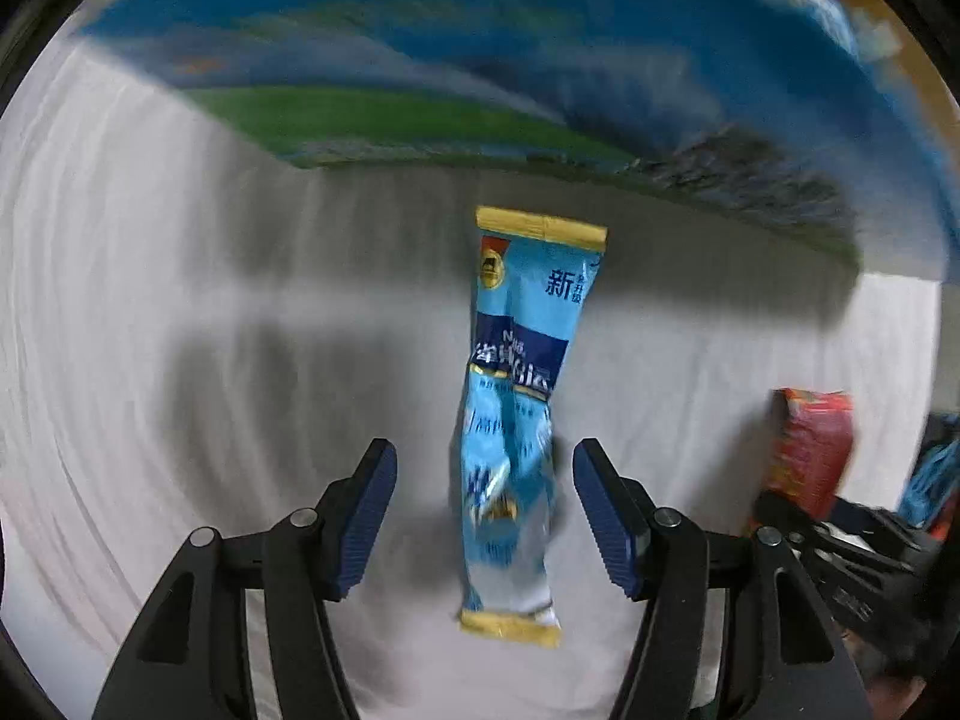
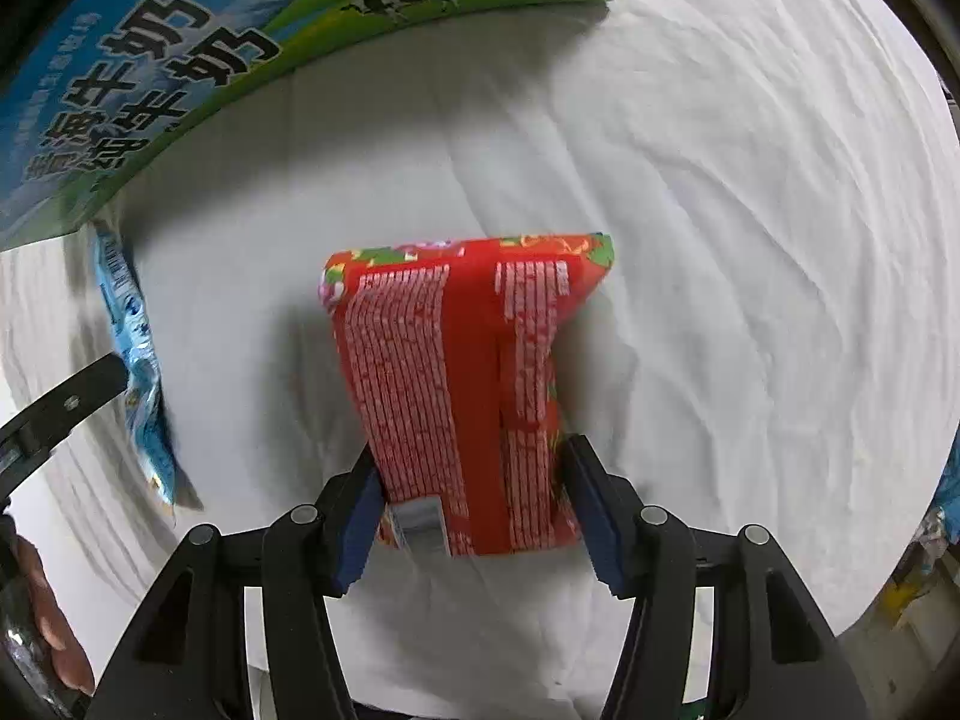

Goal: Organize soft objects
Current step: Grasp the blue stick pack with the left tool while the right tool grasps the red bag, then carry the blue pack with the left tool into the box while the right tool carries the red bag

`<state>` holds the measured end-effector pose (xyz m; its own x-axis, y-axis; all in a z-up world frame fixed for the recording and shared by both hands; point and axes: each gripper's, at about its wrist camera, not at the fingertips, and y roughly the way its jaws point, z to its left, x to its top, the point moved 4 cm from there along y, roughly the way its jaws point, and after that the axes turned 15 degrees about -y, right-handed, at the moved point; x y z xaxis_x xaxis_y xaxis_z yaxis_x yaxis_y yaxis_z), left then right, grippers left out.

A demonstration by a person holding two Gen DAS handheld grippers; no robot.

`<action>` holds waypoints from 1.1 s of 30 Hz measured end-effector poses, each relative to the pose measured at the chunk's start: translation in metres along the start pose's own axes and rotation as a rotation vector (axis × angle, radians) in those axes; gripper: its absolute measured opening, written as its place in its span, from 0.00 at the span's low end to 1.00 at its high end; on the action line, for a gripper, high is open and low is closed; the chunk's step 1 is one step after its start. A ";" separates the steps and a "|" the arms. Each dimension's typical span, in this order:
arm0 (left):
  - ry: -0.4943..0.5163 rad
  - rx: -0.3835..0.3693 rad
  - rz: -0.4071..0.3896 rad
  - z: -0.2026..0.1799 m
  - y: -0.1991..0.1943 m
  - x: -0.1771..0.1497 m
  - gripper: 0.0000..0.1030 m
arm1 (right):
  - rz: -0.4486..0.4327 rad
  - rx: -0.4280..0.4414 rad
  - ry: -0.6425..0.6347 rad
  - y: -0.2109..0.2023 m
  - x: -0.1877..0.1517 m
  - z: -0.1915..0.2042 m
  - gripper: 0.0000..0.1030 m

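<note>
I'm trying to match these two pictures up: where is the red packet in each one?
Left wrist view: red packet at the right edge, beyond the open left gripper.
Right wrist view: red packet in the centre, clamped by the right gripper.
Shared landmark: the milk carton box.

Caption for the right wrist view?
Right gripper clamps a red packet above the white cloth, milk carton box behind.

Bright even light, soft shadows, left view motion-blurred, fisheye-warped edges, dark vignette corners
</note>
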<state>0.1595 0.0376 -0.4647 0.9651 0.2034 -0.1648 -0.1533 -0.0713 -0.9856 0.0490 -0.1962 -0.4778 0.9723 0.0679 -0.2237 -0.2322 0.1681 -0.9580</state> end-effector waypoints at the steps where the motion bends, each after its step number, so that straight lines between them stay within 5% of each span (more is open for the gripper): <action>1: 0.014 0.028 0.007 -0.005 0.008 0.000 0.57 | 0.000 -0.013 -0.001 0.001 0.001 0.001 0.60; 3: 0.039 0.055 -0.037 -0.012 0.008 -0.001 0.50 | -0.002 -0.046 -0.013 0.004 0.012 0.002 0.58; 5: 0.072 0.053 -0.060 -0.026 0.007 -0.008 0.30 | -0.004 -0.072 -0.024 0.003 0.012 0.007 0.56; 11: 0.109 0.076 -0.097 -0.035 0.009 -0.038 0.28 | -0.018 -0.087 -0.046 0.005 0.004 0.016 0.50; 19: 0.087 0.014 -0.138 -0.026 0.004 -0.099 0.27 | -0.053 -0.046 -0.069 -0.014 -0.017 0.026 0.48; 33: 0.131 -0.080 -0.312 -0.031 -0.108 -0.115 0.27 | -0.210 0.046 -0.119 -0.096 -0.066 0.032 0.48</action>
<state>0.0714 -0.0089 -0.3383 0.9828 0.1005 0.1552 0.1654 -0.1025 -0.9809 0.0062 -0.1854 -0.3657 0.9899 0.1418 0.0047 -0.0291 0.2353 -0.9715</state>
